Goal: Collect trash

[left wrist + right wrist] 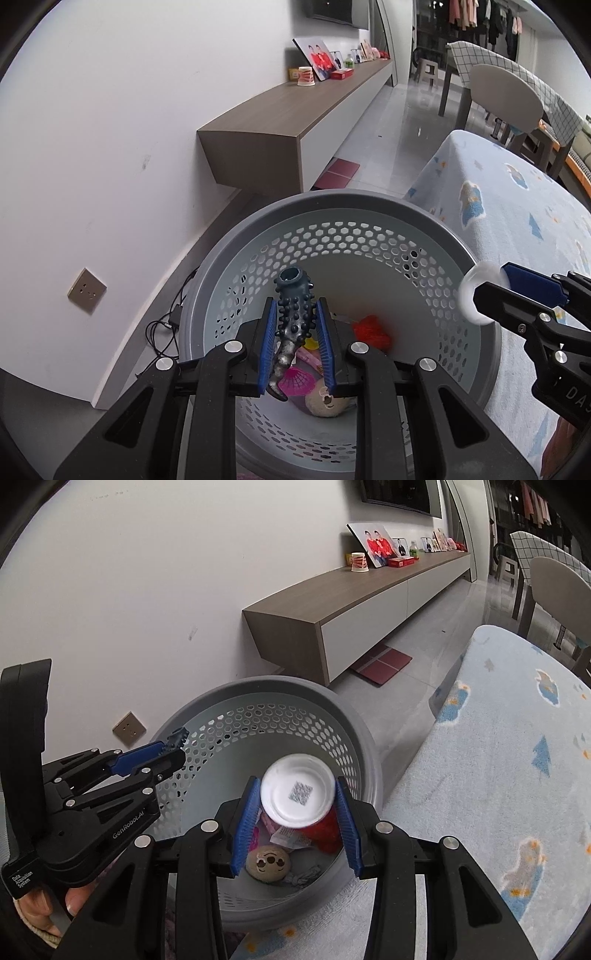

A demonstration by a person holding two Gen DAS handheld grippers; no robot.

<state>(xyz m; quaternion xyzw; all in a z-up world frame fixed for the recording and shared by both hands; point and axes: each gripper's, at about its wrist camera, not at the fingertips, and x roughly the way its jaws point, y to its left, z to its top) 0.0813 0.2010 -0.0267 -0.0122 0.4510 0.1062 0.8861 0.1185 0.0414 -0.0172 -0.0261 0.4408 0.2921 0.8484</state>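
A grey perforated basket (236,243) stands on the floor; it also shows in the right wrist view (258,686). My left gripper (295,306) is shut on a dark studded rubber tube (293,317), held over the basket's opening; it also shows in the right wrist view (173,747). My right gripper (297,779) is shut on a white paper cup (297,792), its base toward the camera, also over the basket. In the left wrist view my right gripper (491,291) enters from the right with the cup (467,295). Trash lies in the basket's bottom: a red scrap (371,332), a beige round toy (267,862), a pink shell piece (295,382).
A light blue patterned cloth (498,775) covers a surface to the right of the basket. A long wooden shelf (351,590) runs along the white wall with photos and a cup (359,562). Cables (162,325) and a wall socket (86,290) are left of the basket. Chairs (506,96) stand far right.
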